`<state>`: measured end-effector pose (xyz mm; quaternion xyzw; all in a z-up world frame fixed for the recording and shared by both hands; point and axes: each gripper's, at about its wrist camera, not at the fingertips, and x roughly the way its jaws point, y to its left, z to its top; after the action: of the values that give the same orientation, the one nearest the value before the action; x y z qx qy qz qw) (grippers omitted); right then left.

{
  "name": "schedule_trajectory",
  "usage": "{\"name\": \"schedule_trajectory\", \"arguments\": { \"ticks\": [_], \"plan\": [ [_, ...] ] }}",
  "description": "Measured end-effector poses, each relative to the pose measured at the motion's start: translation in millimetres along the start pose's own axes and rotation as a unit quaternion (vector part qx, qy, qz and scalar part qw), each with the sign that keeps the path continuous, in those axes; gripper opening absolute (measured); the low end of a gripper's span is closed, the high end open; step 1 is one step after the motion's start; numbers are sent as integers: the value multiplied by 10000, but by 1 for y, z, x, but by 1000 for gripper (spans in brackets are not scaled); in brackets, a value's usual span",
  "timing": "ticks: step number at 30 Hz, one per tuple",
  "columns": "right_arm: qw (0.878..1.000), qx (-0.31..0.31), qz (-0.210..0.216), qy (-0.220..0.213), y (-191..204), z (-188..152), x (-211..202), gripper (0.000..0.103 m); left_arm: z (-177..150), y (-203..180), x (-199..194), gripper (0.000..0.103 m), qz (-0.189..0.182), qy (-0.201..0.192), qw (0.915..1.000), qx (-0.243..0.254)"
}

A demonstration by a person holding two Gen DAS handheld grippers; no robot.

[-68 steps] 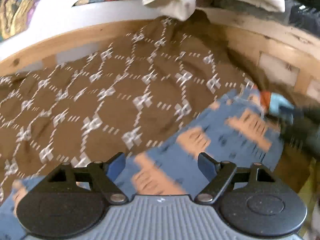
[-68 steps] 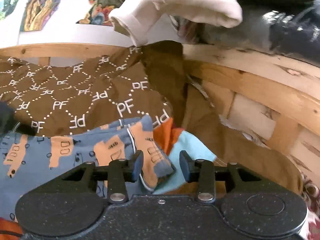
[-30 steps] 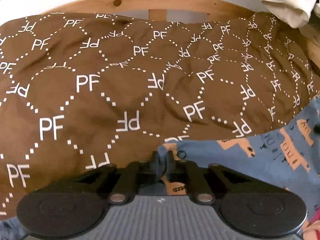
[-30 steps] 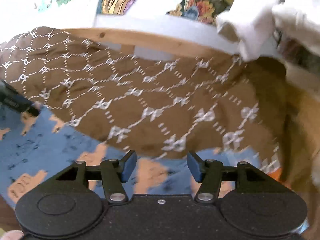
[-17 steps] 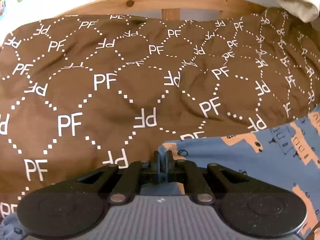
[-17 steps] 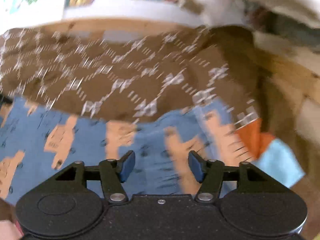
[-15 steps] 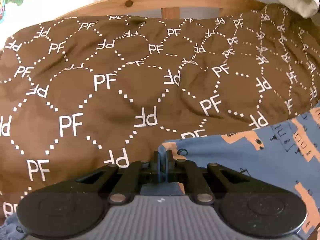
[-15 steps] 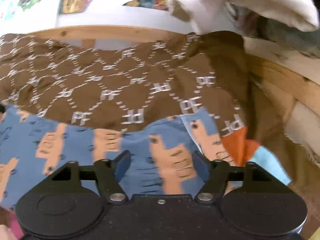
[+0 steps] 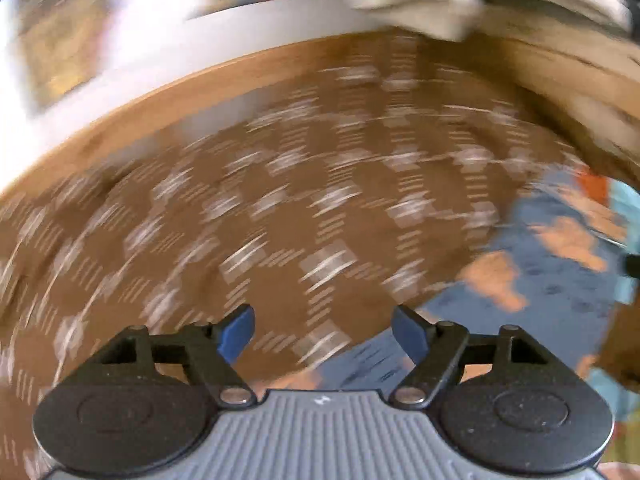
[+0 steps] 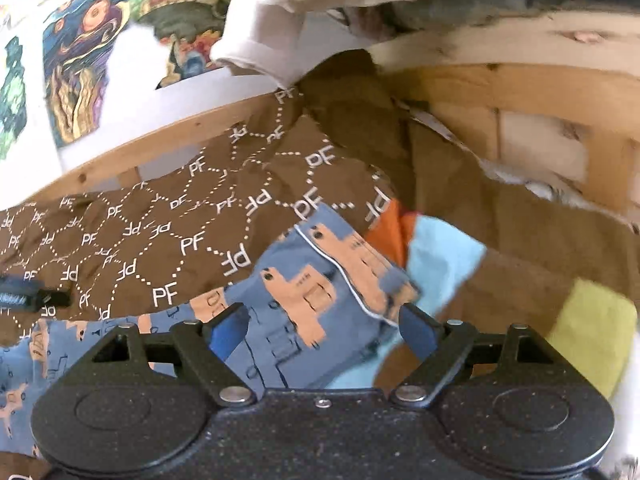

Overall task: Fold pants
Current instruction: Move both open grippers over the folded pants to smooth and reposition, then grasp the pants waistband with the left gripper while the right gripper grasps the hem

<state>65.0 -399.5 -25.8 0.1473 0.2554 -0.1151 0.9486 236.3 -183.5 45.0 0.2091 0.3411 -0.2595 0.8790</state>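
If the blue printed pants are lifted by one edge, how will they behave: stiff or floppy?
The blue printed pants probably hang limp: their edge already curls and creases on the brown PF blanket. They seem light, since the thin cloth lies nearly flat. A pinch by the open right tongs would likely lift only that corner; the rest may drag on the blanket.

Left gripper (image 9: 322,330) has its blue-tipped fingers (image 9: 236,330) spread wide with nothing pinched between them, and its whole view is smeared with motion blur. Right gripper (image 10: 320,326) is spread wide too, fingers (image 10: 418,330) parted and level, closed on nothing. From the right wrist view you can just catch the dark tip of the left one poking in at the far left edge.
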Motion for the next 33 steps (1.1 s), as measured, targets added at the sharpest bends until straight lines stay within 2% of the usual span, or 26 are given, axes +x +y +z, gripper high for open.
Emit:
{"name": "schedule_trajectory", "arguments": {
  "ticks": [4,5,6,8,10,12,16,19,21,22,23,24,26,28,29,31,33],
  "plan": [
    [9991,113,-393,-106,-6,1,6,73,53,-55,16,81,-353,-14,9963,782],
    [9986,215,-477,-115,-10,1,8,67,64,-72,24,81,-385,15,9945,975],
    [9981,309,-522,-112,-15,2,10,62,72,-86,32,81,-380,32,9926,1149],
    [9975,401,-559,-143,-19,3,13,57,83,-110,52,81,-377,-27,9877,1519],
    [9973,404,-565,-225,-18,4,14,55,87,-128,69,81,-359,-118,9853,1665],
    [9972,385,-607,-222,-18,3,18,54,91,-137,84,81,-320,-62,9867,1590],
    [9962,648,-552,-199,-24,4,26,53,94,-148,111,81,-125,338,9912,1274],
    [9938,980,-445,-263,-31,4,26,53,92,-159,123,82,324,445,9860,1576],
    [9923,1116,-441,-297,-34,5,27,48,93,-163,121,81,346,428,9842,1684],
    [9924,1099,-475,-294,-34,5,28,45,94,-163,118,81,310,441,9847,1658],
    [9926,1062,-506,-289,-33,5,29,38,96,-160,115,81,247,454,9860,1586],
    [9925,1074,-509,-292,-34,4,29,29,99,-158,111,81,168,465,9881,1459],
    [9904,1291,-399,-290,-40,3,29,19,102,-147,98,82,-10,525,9930,1056],
    [9890,1413,-284,-342,-43,2,25,15,105,-136,87,82,-175,636,9950,743],
    [9893,1380,-246,-399,-43,3,23,15,108,-134,83,80,-121,727,9946,729],
    [9924,1065,-248,-567,-34,6,16,14,113,-129,73,74,-162,833,9943,649],
    [9955,509,-206,-777,-18,7,10,14,122,-119,64,73,-619,894,9937,279]
  ]
}}
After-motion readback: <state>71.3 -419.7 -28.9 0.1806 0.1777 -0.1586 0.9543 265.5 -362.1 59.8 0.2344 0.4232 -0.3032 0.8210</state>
